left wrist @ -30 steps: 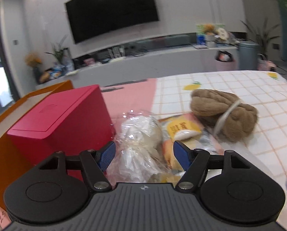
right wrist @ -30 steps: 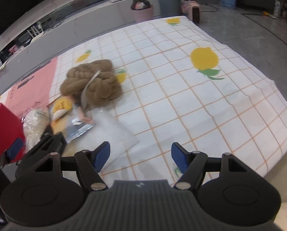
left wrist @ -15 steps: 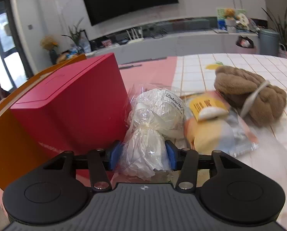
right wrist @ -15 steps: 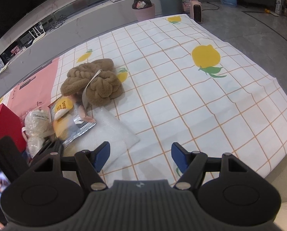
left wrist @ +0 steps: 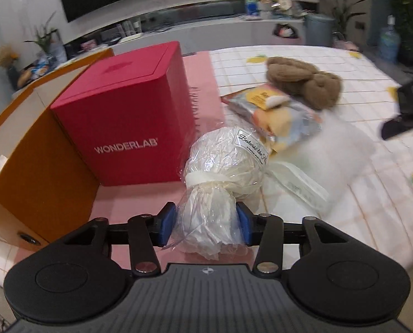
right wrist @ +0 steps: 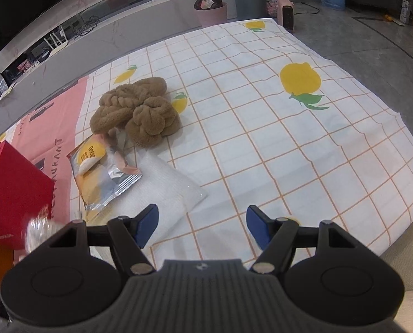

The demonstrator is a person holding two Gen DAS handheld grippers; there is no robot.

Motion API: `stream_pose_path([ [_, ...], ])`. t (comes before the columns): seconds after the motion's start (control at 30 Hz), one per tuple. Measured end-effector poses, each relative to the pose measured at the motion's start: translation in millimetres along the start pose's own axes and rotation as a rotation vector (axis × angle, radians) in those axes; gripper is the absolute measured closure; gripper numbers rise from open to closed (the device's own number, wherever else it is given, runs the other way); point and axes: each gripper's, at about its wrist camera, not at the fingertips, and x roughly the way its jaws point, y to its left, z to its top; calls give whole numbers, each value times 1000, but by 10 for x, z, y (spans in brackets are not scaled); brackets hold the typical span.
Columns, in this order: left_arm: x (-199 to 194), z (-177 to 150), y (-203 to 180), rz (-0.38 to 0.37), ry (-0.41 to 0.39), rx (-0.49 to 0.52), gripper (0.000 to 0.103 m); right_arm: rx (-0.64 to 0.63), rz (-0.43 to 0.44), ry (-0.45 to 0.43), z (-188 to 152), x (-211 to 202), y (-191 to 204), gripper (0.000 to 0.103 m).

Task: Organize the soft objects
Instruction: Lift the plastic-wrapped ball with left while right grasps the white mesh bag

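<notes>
Gripping crinkly white tied bundle (left wrist: 220, 177), clear-wrapped

On the cloth (right wrist: 262, 144), the box (left wrist: 123, 127) stands left, with the bundle (left wrist: 223, 177) just right of it. Behind the bundle lies the packet (right wrist: 104, 177), seemingly overlapping the pillow (right wrist: 167, 191). The plush (right wrist: 137, 111) lies farthest back.
</notes>
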Motion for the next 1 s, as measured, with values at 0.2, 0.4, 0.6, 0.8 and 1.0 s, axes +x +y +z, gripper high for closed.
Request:
stream_pose_path([
  [0.2,43,-53,-34,-100,-71,164,16,2,68,44,-33,90,62,24],
  [0.4,74,-127,38,-199,-197,237,15,80,104,102,-36,268,138,8],
  [0.6,174,-137,144,-221,-182,194,25,181,112,101,-49,400,302,7],
  [0.8,167,-83,342,-230,-181,139,40,211,70,76,-45,498,475,6],
  [1.0,63,-102,575,-260,-148,73,41,142,-16,50,-114,561,703,6],
])
